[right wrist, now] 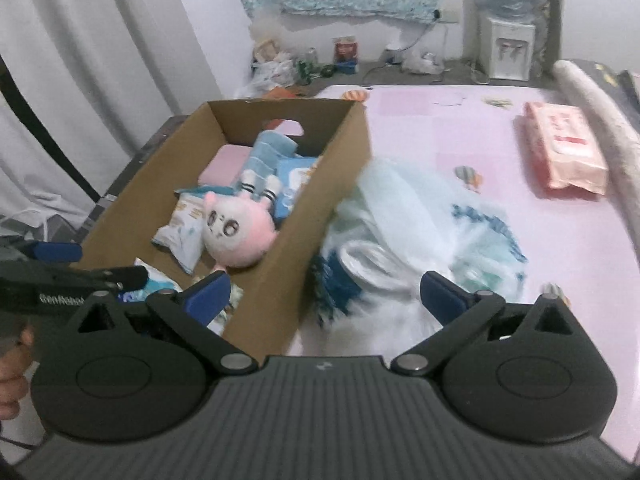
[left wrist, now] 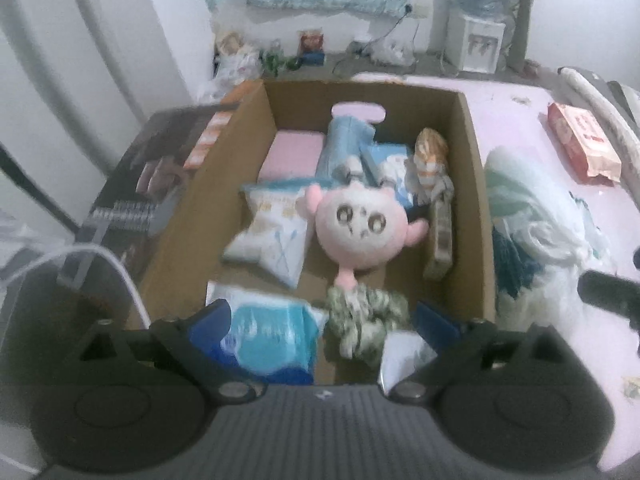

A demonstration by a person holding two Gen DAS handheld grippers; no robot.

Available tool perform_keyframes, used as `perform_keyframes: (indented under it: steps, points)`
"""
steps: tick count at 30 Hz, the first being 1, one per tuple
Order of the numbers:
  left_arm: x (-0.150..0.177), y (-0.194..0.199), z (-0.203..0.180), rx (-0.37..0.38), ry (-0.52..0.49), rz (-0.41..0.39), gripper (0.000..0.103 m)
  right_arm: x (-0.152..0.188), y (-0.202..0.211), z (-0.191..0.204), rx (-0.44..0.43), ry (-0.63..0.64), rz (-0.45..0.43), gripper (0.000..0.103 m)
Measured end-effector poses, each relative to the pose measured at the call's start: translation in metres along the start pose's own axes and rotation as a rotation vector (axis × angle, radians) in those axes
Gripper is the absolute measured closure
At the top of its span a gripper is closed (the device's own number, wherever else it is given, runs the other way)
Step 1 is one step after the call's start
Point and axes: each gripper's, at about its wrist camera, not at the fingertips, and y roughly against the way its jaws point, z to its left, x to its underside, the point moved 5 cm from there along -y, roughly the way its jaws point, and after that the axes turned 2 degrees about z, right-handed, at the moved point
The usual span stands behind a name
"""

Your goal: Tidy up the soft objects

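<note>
An open cardboard box [left wrist: 476,200] [right wrist: 320,184] holds a pink plush head [left wrist: 360,224] [right wrist: 236,236], a white snack packet [left wrist: 272,232], a blue-clothed doll [left wrist: 348,140], a blue wipes pack [left wrist: 268,340] and a green-white fabric bundle [left wrist: 364,320]. My left gripper [left wrist: 322,328] [right wrist: 92,264] hangs open over the box's near end, above the wipes pack and the bundle, gripping neither. My right gripper [right wrist: 324,296] stands open over the box's near right corner. A crumpled white and teal plastic bag [right wrist: 420,220] [left wrist: 536,232] lies beside it on the pink sheet.
A pink wipes pack [right wrist: 564,148] [left wrist: 582,144] lies far right on the bed. A dark printed carton [left wrist: 152,184] sits left of the box. A water dispenser [right wrist: 508,48] and floor clutter stand by the far wall. White curtains hang at left.
</note>
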Motion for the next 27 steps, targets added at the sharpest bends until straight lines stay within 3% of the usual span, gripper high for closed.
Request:
perform_keyframes:
  steps: [7,18,27]
  points:
    - [0.022,0.029,-0.005,-0.015,-0.025,0.122,0.003,0.039,0.03,0.007,0.083,-0.059,0.051,0.001]
    - [0.041,0.046,0.002,-0.049,0.015,0.195,0.0,0.061,0.05,0.024,0.254,-0.098,0.198,0.001]
    - [0.053,0.048,0.003,-0.065,0.001,0.207,0.0,0.059,0.057,0.033,0.239,-0.099,0.193,0.001]
